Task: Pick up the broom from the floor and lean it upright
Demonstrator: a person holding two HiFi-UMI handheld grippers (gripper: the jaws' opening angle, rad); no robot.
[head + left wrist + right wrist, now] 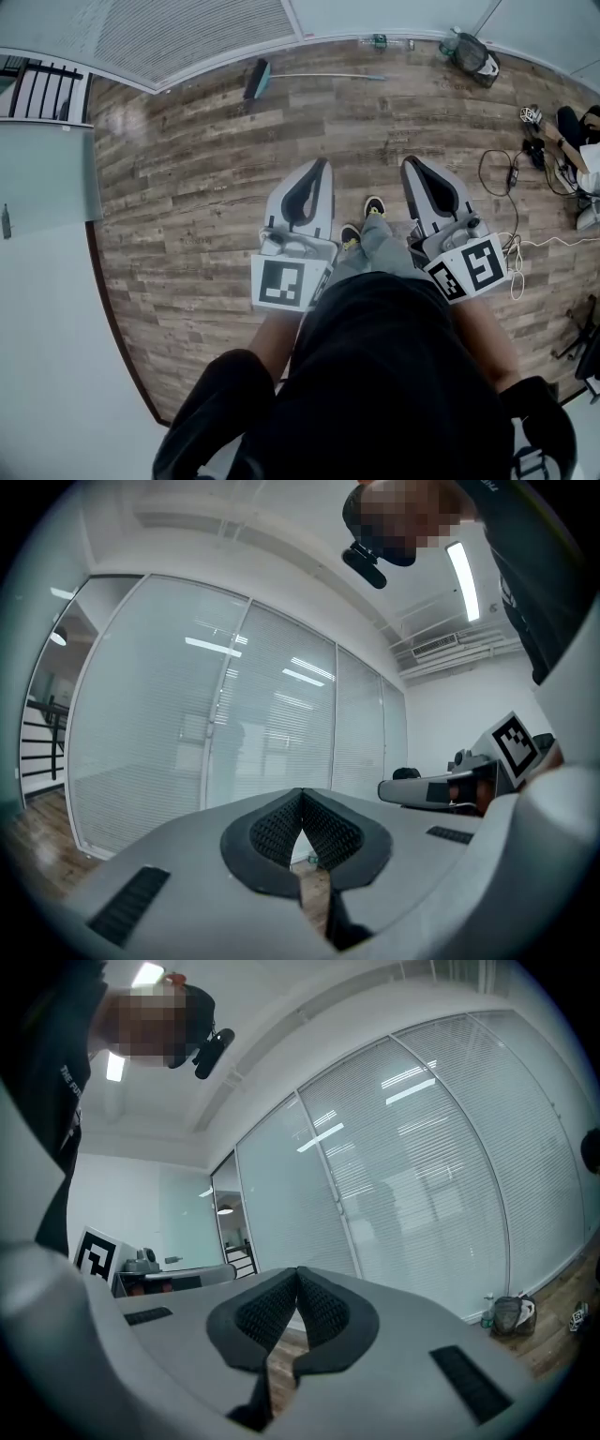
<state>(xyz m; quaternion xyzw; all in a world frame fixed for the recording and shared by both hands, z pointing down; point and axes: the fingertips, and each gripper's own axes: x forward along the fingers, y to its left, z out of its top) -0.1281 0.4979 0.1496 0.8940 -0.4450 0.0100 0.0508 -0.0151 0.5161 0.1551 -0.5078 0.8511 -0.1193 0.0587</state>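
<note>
Left gripper (322, 163) and right gripper (409, 162) jaws pressed together, empty; far broom (259, 79) lies on the floor (187, 197), its bristles too small to make out.

Bright, even indoor light. Ceiling strip light (463, 578) on; its reflections streak the glass partition (244, 752) beside it. Strong fisheye bending, dark corners in both gripper views. Shadows soft.

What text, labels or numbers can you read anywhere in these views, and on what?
Nothing is clearly readable.
Shirt print: white lettering on the person's dark shirt, too small and warped to read.
Marker cube on the left gripper and marker cube on the right gripper: black-and-white square patterns, not words.
Green item by the wall: too small to read any label.
</note>
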